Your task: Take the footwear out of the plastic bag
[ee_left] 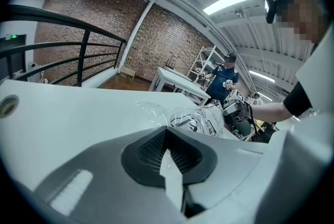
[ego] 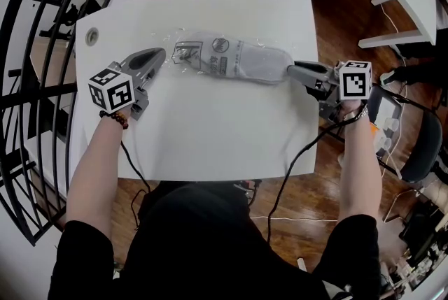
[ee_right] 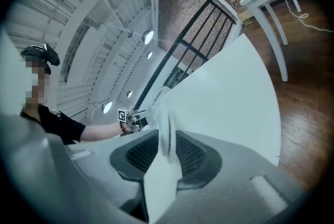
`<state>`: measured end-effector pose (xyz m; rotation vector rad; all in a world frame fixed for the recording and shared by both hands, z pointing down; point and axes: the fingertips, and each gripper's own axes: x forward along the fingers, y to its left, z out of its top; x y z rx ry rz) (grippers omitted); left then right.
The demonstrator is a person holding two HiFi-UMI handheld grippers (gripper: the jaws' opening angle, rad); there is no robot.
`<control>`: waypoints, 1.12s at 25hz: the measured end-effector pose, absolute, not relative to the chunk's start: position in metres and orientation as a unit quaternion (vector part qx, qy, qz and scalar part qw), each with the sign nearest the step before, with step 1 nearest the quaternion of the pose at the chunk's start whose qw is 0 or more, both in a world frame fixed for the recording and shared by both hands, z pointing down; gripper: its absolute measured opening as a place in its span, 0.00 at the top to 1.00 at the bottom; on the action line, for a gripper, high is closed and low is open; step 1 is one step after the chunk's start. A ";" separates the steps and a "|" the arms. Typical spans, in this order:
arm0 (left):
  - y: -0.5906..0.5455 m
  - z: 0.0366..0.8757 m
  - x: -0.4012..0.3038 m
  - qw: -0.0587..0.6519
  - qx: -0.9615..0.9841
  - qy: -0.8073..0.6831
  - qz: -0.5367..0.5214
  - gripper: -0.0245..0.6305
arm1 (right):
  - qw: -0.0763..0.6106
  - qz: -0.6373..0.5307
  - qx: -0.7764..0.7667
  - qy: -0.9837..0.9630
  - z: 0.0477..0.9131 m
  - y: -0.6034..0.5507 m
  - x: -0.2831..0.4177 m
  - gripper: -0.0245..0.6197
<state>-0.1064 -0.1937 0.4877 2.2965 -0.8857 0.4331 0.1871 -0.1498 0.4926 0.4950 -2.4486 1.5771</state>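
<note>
**Bagged footwear lay across the surface between two grippers**

In the head view, the grey footwear [ego: 252, 62] lay lengthwise inside the clear plastic bag [ego: 185, 54] at the far middle of the white surface [ego: 210, 131]. The left gripper [ego: 159, 55] was just beside the bag's left end and the right gripper [ego: 292, 70] was at its right end. In the left gripper view, its jaws were together with nothing visible between them, and the bag lay ahead. In the right gripper view, its jaws stood narrow, closed on the pale end of the bag.
</note>
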 end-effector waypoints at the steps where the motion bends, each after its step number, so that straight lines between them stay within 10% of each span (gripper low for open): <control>1: -0.194 0.488 -0.107 0.316 0.872 -0.336 0.164 0.94 | 0.092 0.534 0.168 -0.824 0.493 -0.150 0.187 0.83; 28: -0.196 0.485 -0.110 0.326 0.868 -0.343 0.151 0.94 | 0.044 0.546 0.158 -0.822 0.485 -0.149 0.192 0.88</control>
